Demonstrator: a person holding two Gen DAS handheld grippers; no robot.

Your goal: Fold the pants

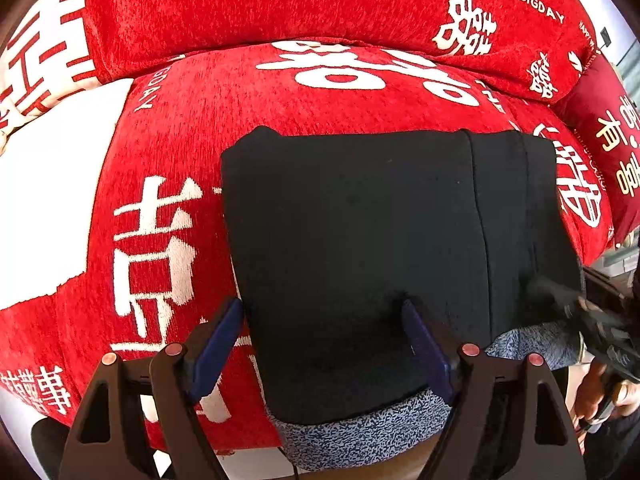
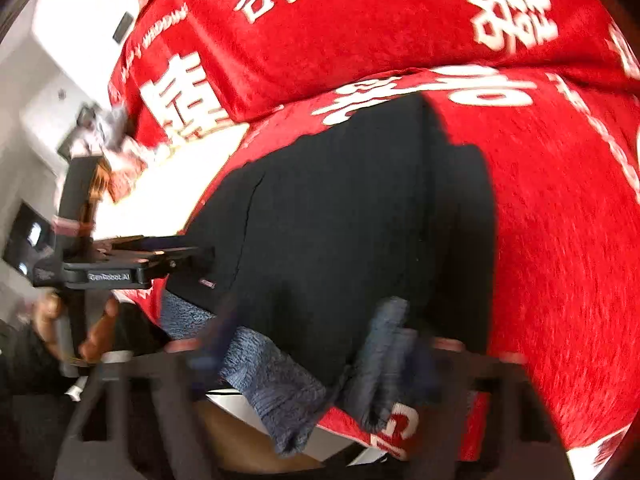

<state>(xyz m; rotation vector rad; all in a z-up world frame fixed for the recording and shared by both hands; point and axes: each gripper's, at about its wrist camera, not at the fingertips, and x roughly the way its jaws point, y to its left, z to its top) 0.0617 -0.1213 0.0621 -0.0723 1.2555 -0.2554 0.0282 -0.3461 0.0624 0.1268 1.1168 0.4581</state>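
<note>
Closest to the cameras, both tools are down at the near edge of the pants. The left tool has its blue pads spread wide apart, one on each side of the near left corner, so it straddles the fabric without pinching it. The right tool is badly smeared with motion blur. It looks like its pads are also apart, with a bit of the grey-blue lining bunched against the right one, but honestly I can't tell whether it's gripping or just brushing.

Moving out from there, the pants are a compact dark rectangle lying flat on the red sofa cover with the big white characters. The layers are stacked: you can see a couple of parallel edges running front to back on the right side in the left wrist view, and the speckled grey-blue inside of the fabric peeks out along the near hem. The far edge sits neat and straight.

So my read is that most of the folding is done. What's left is probably one more fold near-to-far, or just a tidy-up of that lining poking out at the front.

Past the pants there's only the red back cushion.
</note>
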